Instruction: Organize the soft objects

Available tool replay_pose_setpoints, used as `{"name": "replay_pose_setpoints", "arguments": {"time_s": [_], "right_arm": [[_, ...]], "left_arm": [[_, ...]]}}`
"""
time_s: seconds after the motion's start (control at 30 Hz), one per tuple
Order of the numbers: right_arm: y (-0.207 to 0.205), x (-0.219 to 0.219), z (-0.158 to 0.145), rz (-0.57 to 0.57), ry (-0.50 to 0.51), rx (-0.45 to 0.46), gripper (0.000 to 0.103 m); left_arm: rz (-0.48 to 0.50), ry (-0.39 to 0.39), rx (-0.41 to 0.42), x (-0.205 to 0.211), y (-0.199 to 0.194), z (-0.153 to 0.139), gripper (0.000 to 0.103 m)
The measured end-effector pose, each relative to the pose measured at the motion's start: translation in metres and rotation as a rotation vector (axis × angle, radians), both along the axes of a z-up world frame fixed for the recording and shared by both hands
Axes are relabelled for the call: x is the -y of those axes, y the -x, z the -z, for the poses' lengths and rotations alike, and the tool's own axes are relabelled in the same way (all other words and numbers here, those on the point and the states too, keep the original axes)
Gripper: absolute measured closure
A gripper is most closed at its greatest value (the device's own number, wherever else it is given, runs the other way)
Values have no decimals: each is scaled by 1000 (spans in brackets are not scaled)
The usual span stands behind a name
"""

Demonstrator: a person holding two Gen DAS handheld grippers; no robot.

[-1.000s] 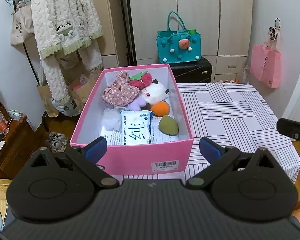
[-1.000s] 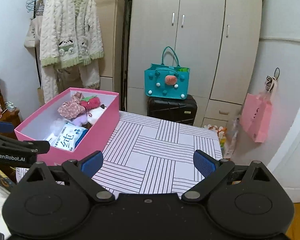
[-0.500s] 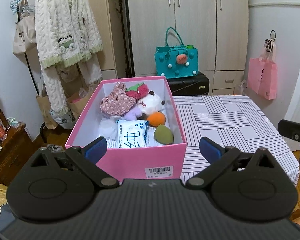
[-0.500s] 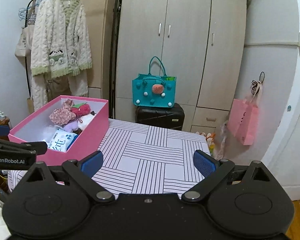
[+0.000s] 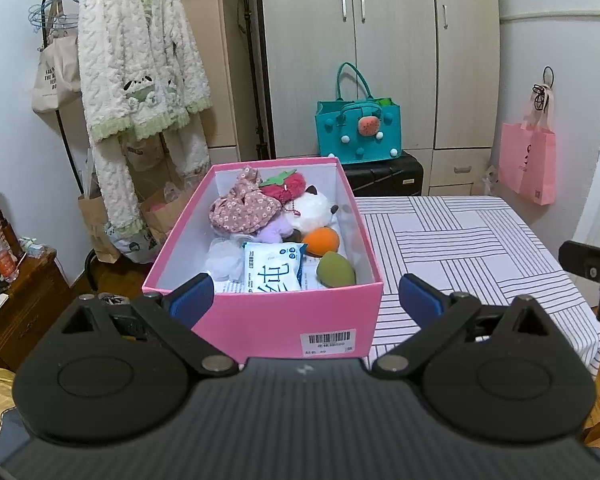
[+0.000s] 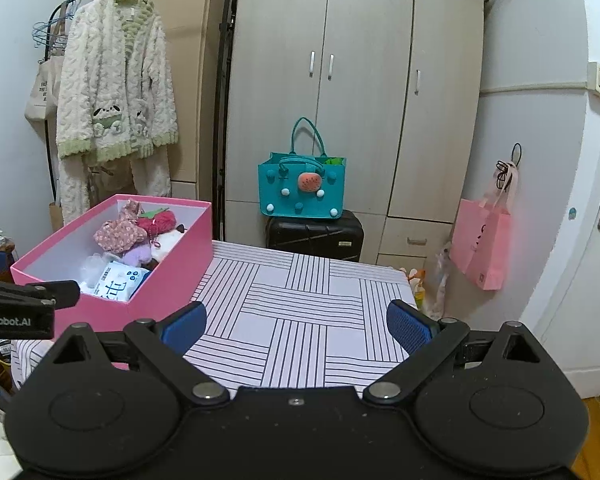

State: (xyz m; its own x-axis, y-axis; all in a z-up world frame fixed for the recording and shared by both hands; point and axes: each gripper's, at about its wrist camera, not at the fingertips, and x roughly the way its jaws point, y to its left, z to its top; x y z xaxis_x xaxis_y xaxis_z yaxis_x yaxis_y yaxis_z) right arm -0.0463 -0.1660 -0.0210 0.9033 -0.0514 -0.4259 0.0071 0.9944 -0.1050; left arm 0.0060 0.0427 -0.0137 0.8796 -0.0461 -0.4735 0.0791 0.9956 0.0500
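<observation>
Striped cloth covers the table (image 6: 300, 312) under both my grippers. Nearest to me, my left gripper (image 5: 304, 296) hangs spread wide and empty just short of the pink box (image 5: 276, 320), its blue pads either side of the box's near wall without touching it. My right gripper (image 6: 296, 324) is likewise spread and empty, over bare cloth to the right of the box.

The box sits on the table's left part, with a barcode label (image 5: 332, 338) on its near face. Inside, closest to me, lie a white packet (image 5: 272, 268) with blue print and a green sponge (image 5: 335, 270) beside it. Behind those come an orange sponge (image 5: 322, 240), a pale mesh puff (image 5: 220, 256) at the left, and a lilac plush (image 5: 272, 232). Farther back are a white plush (image 5: 310, 210), a floral cloth (image 5: 244, 208) and a red strawberry toy (image 5: 286, 184) against the far wall.

Beyond the table a teal bag (image 6: 302, 190) rests on a black suitcase (image 6: 316, 236) before the wardrobe (image 6: 352, 80). A fluffy robe (image 6: 112, 104) hangs at the left, and a pink bag (image 6: 482, 244) at the right.
</observation>
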Motion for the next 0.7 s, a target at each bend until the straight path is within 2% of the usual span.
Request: {"name": "replay_pose_setpoints", "arguments": {"time_s": [0.7], "right_arm": [[0, -3, 5, 34, 7, -10, 4]], "left_arm": [[-8, -34, -23, 2, -3, 2, 1]]}}
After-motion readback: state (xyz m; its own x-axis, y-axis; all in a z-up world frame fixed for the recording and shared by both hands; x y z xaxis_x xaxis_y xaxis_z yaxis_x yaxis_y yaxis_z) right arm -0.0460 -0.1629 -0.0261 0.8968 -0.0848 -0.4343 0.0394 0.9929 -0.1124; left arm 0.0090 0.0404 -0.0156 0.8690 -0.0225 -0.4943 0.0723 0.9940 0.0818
